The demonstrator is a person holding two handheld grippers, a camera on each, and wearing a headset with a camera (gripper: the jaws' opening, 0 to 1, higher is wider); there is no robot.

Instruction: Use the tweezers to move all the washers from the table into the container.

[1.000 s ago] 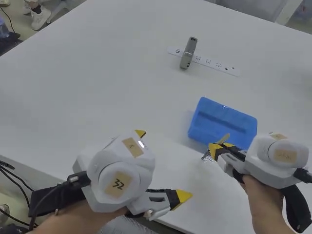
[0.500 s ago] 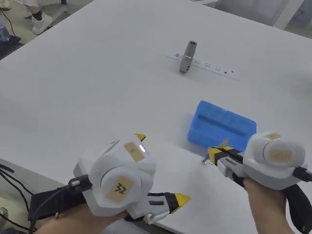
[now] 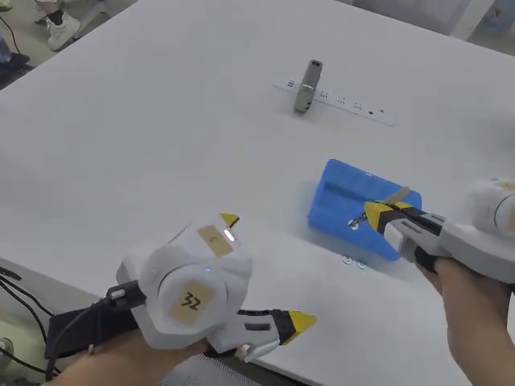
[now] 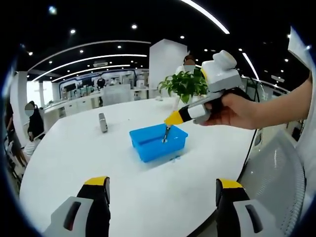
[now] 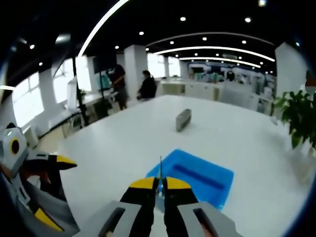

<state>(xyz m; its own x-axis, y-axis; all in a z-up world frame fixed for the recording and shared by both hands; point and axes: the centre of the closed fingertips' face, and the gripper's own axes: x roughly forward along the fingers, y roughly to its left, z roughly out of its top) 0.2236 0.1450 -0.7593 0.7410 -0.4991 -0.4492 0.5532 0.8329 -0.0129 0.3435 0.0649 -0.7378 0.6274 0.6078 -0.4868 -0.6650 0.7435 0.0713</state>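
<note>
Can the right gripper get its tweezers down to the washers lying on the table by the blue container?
Probably yes. The right gripper holds the tweezers above the blue container, and the washers lie on bare table just outside its near wall, with nothing over them.

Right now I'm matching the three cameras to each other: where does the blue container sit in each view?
Head view: the blue container is right of centre, on the white table.
Left gripper view: centre of the picture, with the tip of the tweezers over it.
Right gripper view: lower centre, just past that view's own jaws.
Shared landmark: the grey adapter standing on the table beyond the container.
</note>
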